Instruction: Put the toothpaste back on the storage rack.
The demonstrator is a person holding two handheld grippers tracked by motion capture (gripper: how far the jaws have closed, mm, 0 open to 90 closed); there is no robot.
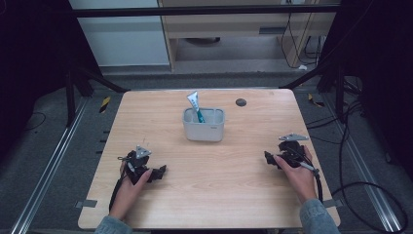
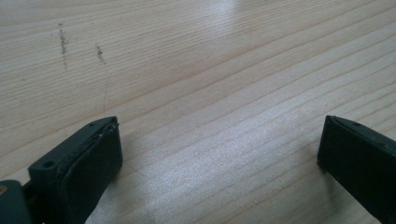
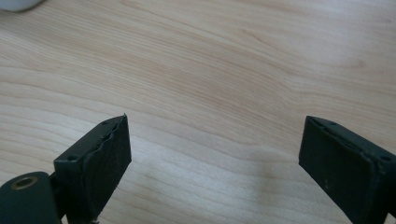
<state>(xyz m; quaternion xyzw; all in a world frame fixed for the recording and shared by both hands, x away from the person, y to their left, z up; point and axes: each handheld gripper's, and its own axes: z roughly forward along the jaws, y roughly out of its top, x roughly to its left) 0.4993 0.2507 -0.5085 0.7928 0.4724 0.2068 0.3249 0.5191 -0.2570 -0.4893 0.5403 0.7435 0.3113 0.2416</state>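
Grippers, left (image 1: 160, 171) and right (image 1: 268, 157), rest jaws spread on grained wooden table (image 1: 214, 195).

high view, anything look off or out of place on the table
Nothing looks spilled or damaged. The tube leans left in the grey bin, poking above its rim. Both grippers, left and right, rest open and empty.

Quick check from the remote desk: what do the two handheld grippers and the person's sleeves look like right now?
Both are black. The left gripper and the right gripper each carry a grey three-cornered plate on top and trail a black cable. Their fingers are flat, rectangular black blocks with padded inner faces and small screw holes; one pad edge looks frayed. The sleeves are blue-grey, like denim.
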